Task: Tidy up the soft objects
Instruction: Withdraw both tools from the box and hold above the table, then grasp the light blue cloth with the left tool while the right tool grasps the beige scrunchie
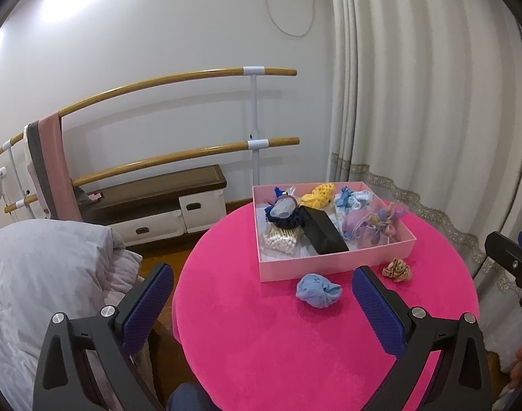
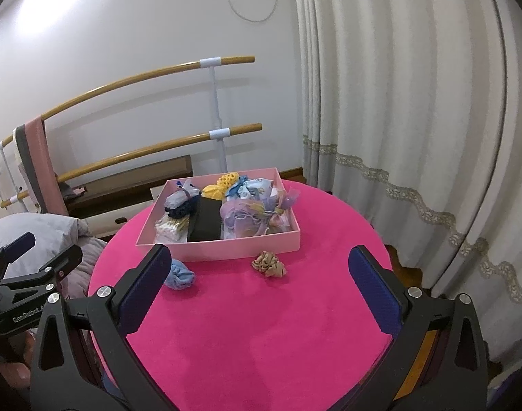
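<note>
A pink box (image 1: 332,263) (image 2: 226,245) stands on a round pink table (image 1: 295,342) (image 2: 278,325). It holds scrunchies, cotton swabs, a black case (image 1: 324,234) (image 2: 206,222) and other soft items. A blue scrunchie (image 1: 318,291) (image 2: 180,275) and a tan scrunchie (image 1: 397,270) (image 2: 269,264) lie on the table in front of the box. My left gripper (image 1: 262,291) is open and empty, short of the blue scrunchie. My right gripper (image 2: 259,274) is open and empty, short of the tan scrunchie.
A grey duvet (image 1: 45,274) lies left of the table. A ballet barre (image 1: 178,78) with a pink cloth and a low cabinet (image 1: 151,202) stand by the wall. White curtains (image 1: 415,102) hang at the right.
</note>
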Available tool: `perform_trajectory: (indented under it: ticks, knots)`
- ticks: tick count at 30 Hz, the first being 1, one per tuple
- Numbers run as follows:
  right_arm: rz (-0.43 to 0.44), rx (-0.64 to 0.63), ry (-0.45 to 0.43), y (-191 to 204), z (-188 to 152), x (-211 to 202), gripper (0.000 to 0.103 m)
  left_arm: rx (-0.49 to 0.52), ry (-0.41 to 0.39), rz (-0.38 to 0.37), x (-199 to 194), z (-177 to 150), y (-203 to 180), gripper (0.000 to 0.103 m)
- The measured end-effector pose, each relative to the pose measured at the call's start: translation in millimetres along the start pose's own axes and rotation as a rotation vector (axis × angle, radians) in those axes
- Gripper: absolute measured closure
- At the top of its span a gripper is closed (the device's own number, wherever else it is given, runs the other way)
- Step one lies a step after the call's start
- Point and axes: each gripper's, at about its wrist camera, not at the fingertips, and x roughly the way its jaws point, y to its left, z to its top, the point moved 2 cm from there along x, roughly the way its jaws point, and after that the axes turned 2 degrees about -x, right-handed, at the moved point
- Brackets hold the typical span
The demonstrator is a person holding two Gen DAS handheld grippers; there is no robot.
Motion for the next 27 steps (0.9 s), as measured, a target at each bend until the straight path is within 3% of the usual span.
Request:
perform_trajectory:
  ticks: [5, 11, 27]
  knots:
    - [-0.005, 0.001, 0.008, -3, -1, 5, 0.000, 0.010, 0.005, -0.004, 5, -3, -3, 0.000]
    - [-0.008, 0.006, 0.051, -9, -8, 22, 0.000, 0.030, 0.073, -0.016, 30, -15, -12, 0.000]
    - [-0.002, 0.024, 0.208, -25, -34, 96, 0.000, 0.065, 0.262, -0.054, 141, -33, -37, 0.000]
